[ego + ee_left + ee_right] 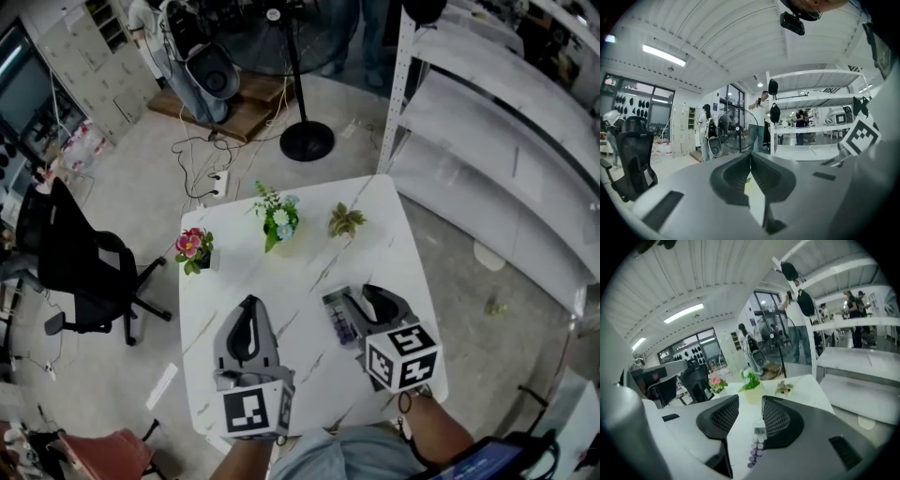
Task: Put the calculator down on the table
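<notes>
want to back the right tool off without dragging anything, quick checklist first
1. Calculator lying on the table: ok
2. Right tool jaws apart, not clamping it: ok
3. Calculator free of the right tool's jaw: cannot tell, it sits close against one jaw
4. Calculator away from the table edge: ok
5. Left tool shut, empty, off to the side: ok
6. Plants well beyond the calculator: ok
</notes>
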The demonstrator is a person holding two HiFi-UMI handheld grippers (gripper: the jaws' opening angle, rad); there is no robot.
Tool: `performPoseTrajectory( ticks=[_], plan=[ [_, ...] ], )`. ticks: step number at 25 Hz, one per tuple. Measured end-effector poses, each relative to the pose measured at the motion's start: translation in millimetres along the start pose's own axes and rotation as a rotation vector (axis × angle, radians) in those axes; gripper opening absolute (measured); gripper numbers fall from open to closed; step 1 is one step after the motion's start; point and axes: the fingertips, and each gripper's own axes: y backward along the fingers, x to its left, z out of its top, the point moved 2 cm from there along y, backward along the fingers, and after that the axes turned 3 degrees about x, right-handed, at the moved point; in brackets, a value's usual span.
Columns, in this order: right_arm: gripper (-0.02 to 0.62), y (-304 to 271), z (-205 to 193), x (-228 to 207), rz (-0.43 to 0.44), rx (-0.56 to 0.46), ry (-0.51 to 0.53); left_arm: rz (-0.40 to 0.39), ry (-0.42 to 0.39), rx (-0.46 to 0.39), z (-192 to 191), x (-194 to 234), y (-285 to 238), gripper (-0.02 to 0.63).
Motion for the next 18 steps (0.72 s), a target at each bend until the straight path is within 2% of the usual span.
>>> performPoseTrajectory(
  ticks=[4,8,12,18],
  plan=[
    [0.105,37.2,57.0,34.9,0.01,-0.182,0.124,-0.028,0.009,-0.105,37.1,-3.0,18.9,0.008],
    [0.055,70.5,98.9,63.1,0.013,-0.313,0.212,-0.032,-0.008,-0.189,74.9,-5.2,37.0,0.008],
    [0.017,98.9,122.3,81.3,-0.008,-0.405,0.265,-0.031,-0.016,-0.265,100.0,-4.9,54.7,0.008],
    [0.015,126.4,135.9,98.7,-0.019,-0.486,0.319,-0.03,-0.015,-0.312,116.2,-5.0,75.5,0.008]
  ],
)
